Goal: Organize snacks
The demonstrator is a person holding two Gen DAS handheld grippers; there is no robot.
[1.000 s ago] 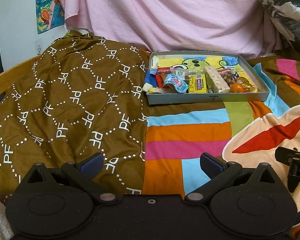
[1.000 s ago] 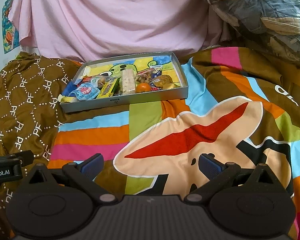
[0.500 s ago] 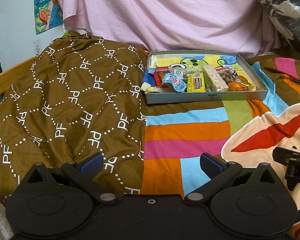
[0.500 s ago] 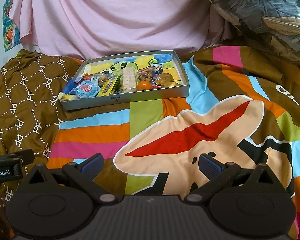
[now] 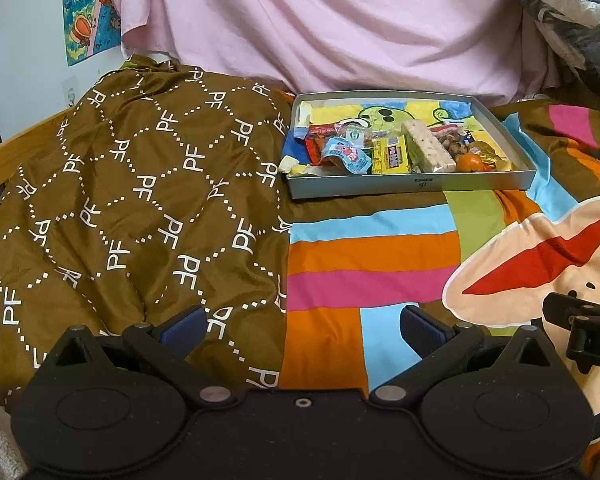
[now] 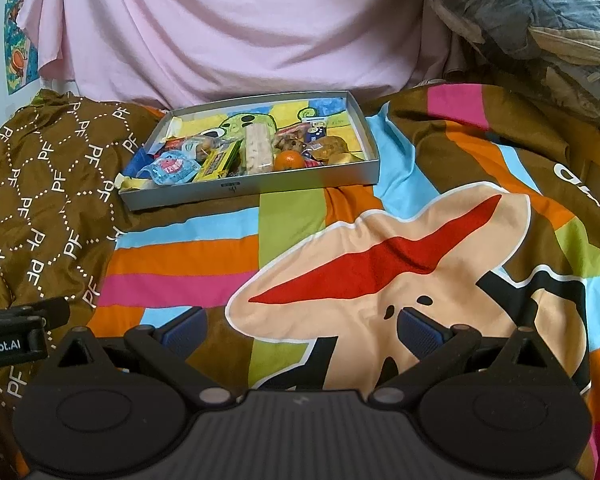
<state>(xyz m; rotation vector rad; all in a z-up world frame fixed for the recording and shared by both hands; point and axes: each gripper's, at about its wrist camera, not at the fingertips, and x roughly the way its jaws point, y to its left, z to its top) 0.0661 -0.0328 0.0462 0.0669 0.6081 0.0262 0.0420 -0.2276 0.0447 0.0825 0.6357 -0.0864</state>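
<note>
1. I'm looking at the shallow grey cardboard tray (image 5: 412,189) with the cartoon-printed floor, sitting on the bed well ahead of both grippers, at the foot of the draped pink sheet (image 5: 340,28).
2. The snacks are all lying inside it, bunched along the near wall: a pale rice-cake bar in clear wrap (image 5: 427,147), a yellow candy box (image 5: 392,156), a light-blue jelly cup (image 5: 346,155), a small orange mandarin (image 5: 470,163), plus brown wrapped pieces at the right end that I can't identify.
3. The far half of the tray floor is showing bare. Nothing is lying loose on the striped multicolour bedspread (image 5: 364,256) or the brown quilt with white PF lettering (image 5: 120,208).
4. I'm judging the task as barely started or nearly finished; the jumbled pile suggests sorting is not yet done.
5. I'm holding the left gripper (image 5: 302,327) low over the seam between quilt and bedspread, jaws wide apart, carrying nothing.
6. I'm holding the right gripper (image 6: 301,327) low over the bedspread's beige cartoon face (image 6: 380,280), jaws equally wide, also carrying nothing.
7. Both are sitting well short of the tray; an approach is still needed.
</note>
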